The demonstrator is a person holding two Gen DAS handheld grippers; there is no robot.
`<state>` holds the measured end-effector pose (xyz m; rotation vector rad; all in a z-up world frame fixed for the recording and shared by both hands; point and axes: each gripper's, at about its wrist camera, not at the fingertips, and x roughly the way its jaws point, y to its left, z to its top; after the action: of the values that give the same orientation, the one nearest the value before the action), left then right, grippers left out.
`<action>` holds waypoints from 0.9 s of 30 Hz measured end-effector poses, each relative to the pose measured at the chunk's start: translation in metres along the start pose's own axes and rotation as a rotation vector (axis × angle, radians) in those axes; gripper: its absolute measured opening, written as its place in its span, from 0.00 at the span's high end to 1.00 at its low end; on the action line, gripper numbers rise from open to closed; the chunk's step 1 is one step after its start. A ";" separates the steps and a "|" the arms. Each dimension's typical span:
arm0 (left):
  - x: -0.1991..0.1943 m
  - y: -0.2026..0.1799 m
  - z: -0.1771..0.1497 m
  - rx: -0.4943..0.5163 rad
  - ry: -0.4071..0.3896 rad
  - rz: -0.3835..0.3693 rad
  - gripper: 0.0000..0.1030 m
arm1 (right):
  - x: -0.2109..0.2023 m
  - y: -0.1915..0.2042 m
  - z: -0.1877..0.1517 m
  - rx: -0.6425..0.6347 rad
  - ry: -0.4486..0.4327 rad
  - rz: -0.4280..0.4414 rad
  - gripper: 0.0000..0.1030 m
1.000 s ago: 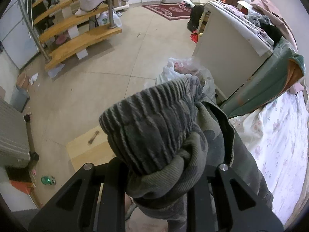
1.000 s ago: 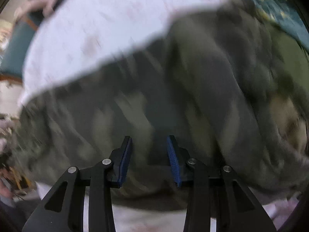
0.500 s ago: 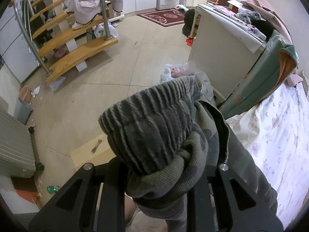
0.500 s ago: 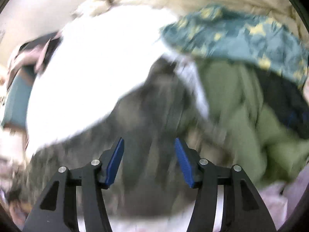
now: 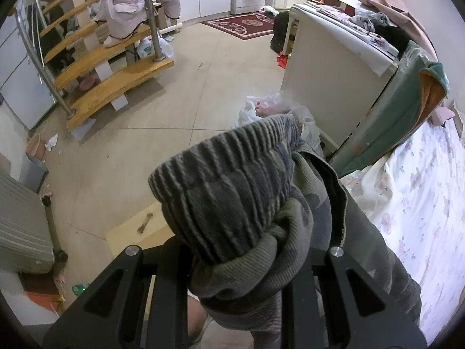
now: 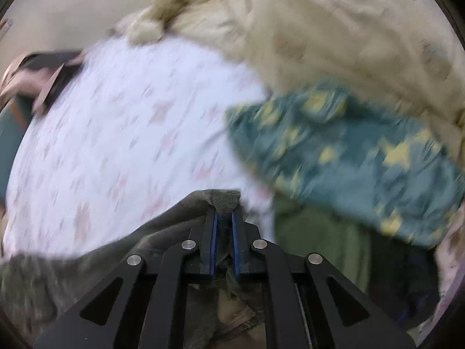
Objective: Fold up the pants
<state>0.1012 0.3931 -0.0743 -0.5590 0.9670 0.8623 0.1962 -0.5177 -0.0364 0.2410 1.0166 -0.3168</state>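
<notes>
Pants [image 5: 232, 203] bunched in my left gripper [image 5: 232, 261] — cuff blocks the staircase [image 5: 110, 67] view; right gripper [image 6: 223, 229] pinches another fold over the floral sheet [image 6: 116, 145], star blanket [image 6: 348, 157] alongside.

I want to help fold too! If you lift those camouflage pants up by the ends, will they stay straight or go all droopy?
Probably droopy. The pants already bunch and slump over the left gripper, so the cloth looks soft. The right gripper pinches another edge, and the fabric sags away from it. The ribbed cuff looks thick, so probably not slippery.
</notes>
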 end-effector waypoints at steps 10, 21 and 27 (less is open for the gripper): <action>0.000 -0.002 -0.002 -0.007 0.002 -0.011 0.83 | -0.012 0.049 -0.020 -0.164 -0.002 -0.129 0.63; -0.039 -0.014 -0.011 0.094 -0.124 -0.079 0.83 | -0.031 0.206 -0.167 -0.308 0.269 0.520 0.49; -0.108 -0.035 -0.021 0.220 -0.273 -0.257 0.83 | 0.027 0.234 -0.221 -0.432 0.422 0.438 0.96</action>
<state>0.0886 0.3175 0.0121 -0.3556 0.7112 0.5747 0.1210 -0.2293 -0.1598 0.1330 1.3830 0.3668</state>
